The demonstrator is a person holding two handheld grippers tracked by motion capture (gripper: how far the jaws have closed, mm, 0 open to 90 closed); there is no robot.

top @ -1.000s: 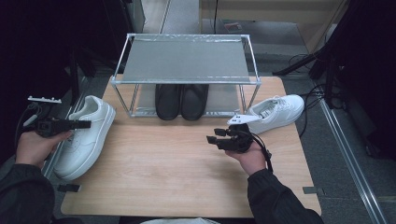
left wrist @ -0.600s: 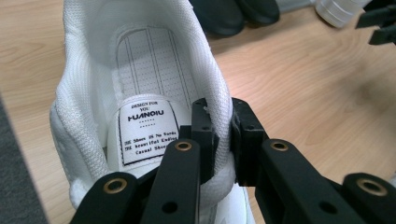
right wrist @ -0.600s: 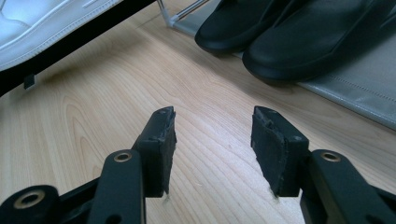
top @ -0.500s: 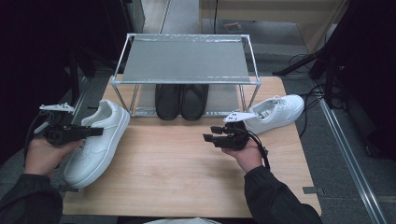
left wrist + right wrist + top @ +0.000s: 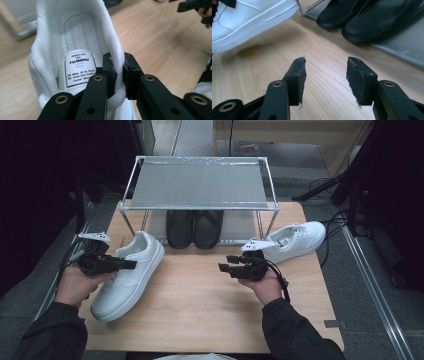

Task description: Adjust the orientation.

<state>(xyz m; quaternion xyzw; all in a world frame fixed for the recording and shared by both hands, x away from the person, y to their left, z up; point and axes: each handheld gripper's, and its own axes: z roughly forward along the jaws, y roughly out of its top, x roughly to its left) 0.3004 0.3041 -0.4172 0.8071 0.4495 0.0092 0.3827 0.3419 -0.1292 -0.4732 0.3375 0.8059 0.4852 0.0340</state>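
- Since the earlier frame, the left gripper (image 5: 127, 265) has carried the white sneaker (image 5: 131, 275) inward across the bench (image 5: 200, 315), from the left edge toward the middle, and the shoe has turned so that its toe points at the near left corner; the right gripper (image 5: 226, 268) has stayed where it was.
- Nearest the person, the left gripper is clamped on the sneaker's padded heel collar (image 5: 117, 72): in the left gripper view one pad sits inside the shoe beside the black-and-white insole label (image 5: 79, 68) and the other outside, with the collar pinched thin between them.
- That sneaker lies on the left half of the bench, heel toward the shoe rack (image 5: 200, 185) and toe toward the near left corner; whether its sole rests fully on the wood I cannot tell.
- At the same depth to the right, the right gripper hovers over bare wood with its jaws parted about halfway and nothing between them; in the right gripper view its pads (image 5: 298, 78) frame only the bench surface.
- Just behind the right hand (image 5: 265, 287), a second white sneaker (image 5: 295, 239) lies on the bench's far right part, toe pointing right.
- Farther back, a pair of black shoes (image 5: 195, 227) sits side by side on the rack's lower shelf.
- Above them, the rack's grey top shelf is bare.
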